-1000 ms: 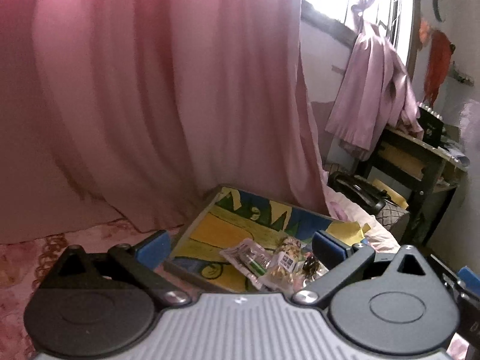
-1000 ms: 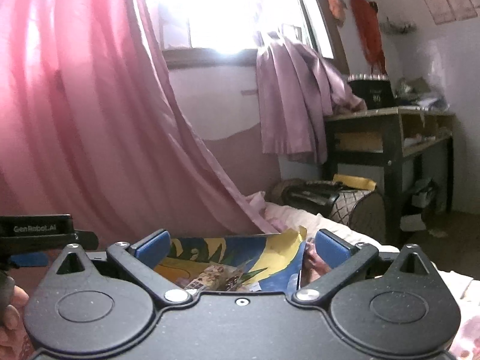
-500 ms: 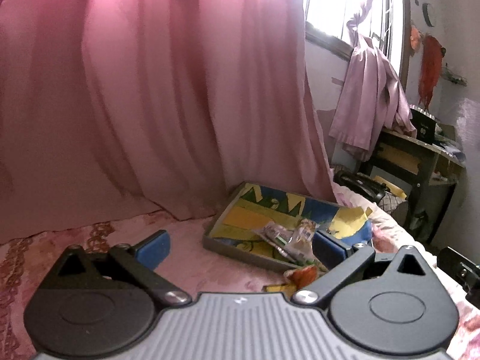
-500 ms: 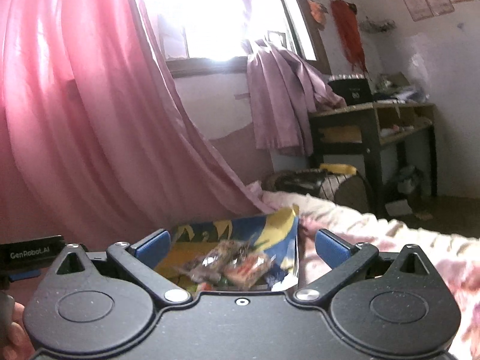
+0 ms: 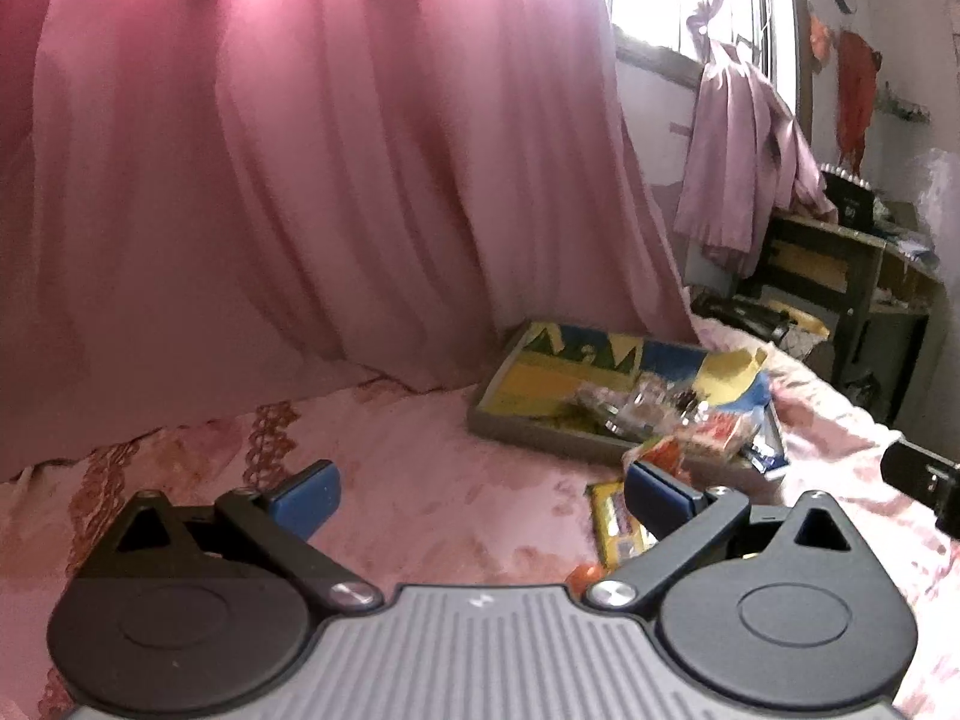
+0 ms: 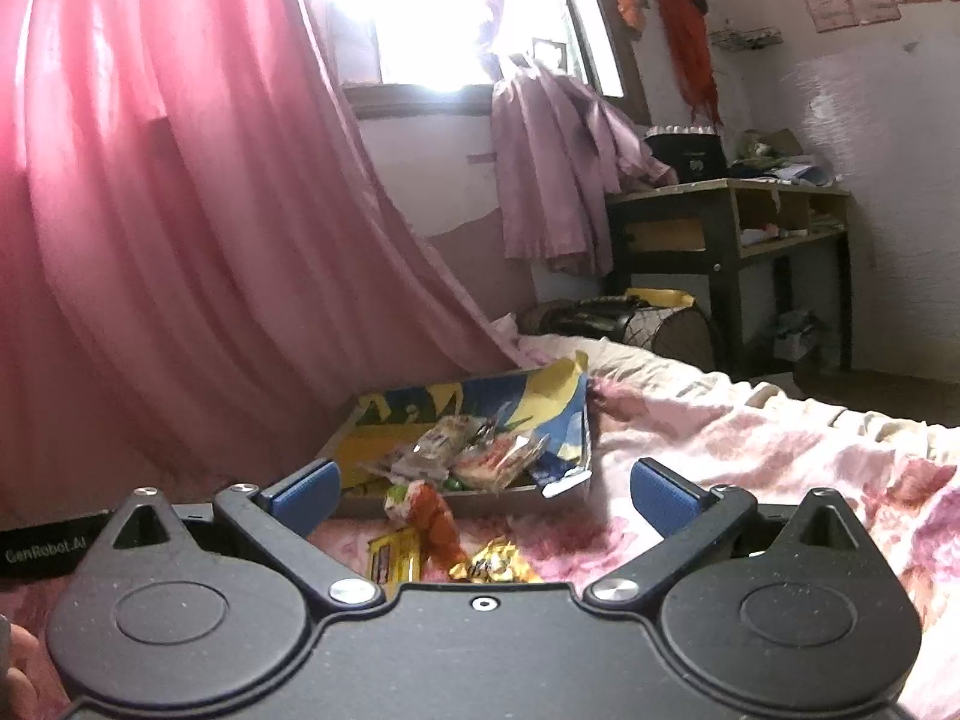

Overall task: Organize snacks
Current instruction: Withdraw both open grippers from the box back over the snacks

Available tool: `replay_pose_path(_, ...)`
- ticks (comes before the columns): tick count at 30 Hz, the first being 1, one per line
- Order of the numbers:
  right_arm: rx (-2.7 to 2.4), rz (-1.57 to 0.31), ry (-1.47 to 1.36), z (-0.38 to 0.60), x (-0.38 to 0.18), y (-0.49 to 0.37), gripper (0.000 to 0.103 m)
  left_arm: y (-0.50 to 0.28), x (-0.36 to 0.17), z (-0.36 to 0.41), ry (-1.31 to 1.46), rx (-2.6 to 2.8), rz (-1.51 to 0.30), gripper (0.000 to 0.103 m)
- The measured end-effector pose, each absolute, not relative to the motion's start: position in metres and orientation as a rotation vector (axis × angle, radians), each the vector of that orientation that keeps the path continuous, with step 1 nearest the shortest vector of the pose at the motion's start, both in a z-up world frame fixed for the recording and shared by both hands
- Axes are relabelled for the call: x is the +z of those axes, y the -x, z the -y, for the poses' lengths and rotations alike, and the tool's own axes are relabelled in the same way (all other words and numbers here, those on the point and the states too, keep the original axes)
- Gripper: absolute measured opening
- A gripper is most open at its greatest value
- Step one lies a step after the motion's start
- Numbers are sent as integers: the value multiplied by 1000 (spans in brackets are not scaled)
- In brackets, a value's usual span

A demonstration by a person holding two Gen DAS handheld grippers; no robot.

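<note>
Between the blue fingers (image 6: 303,487) of the right gripper (image 6: 483,489), which stand wide apart and hold nothing, lie three loose snacks on the pink floral bedspread (image 6: 750,438): an orange-and-white packet (image 6: 429,513), a yellow packet (image 6: 393,558) just left of it, and a gold foil wrapper (image 6: 495,564) just right — all close together, whether touching is unclear. Just beyond them sits a shallow tray (image 6: 420,503) lined with a blue, yellow and green printed sheet (image 6: 522,399); its far right corner curls up over the rim. Inside, a heap of clear and coloured wrapped snacks (image 6: 474,456) is piled toward the near right side, the left part of the lining left bare.

Seen from the left gripper (image 5: 480,483), its fingers (image 5: 306,495) are likewise spread and empty over bare bedspread; the tray (image 5: 522,429) lies ahead to the right, with the yellow packet (image 5: 612,519) beside the right finger. A pink curtain (image 5: 300,180) hangs behind the tray — further off, a dark desk (image 6: 726,222) below a bright window (image 6: 432,12).
</note>
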State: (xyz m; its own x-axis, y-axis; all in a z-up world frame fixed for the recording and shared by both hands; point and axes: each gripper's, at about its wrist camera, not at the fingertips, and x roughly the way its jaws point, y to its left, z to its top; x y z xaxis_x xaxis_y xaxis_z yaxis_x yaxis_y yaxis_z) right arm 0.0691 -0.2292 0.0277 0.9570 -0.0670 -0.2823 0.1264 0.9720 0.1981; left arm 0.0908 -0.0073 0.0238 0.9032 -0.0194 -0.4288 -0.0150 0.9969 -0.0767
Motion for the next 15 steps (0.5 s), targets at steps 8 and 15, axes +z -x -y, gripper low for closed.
replay_pose_path(8,-98,-423,-217,217,14,-69,103,-83,3,-5,70,25,-513,103)
replay_pose_path(15,-118,-552,-193,212,2,-79,102,-86,-6,-7,68,38,-581,103)
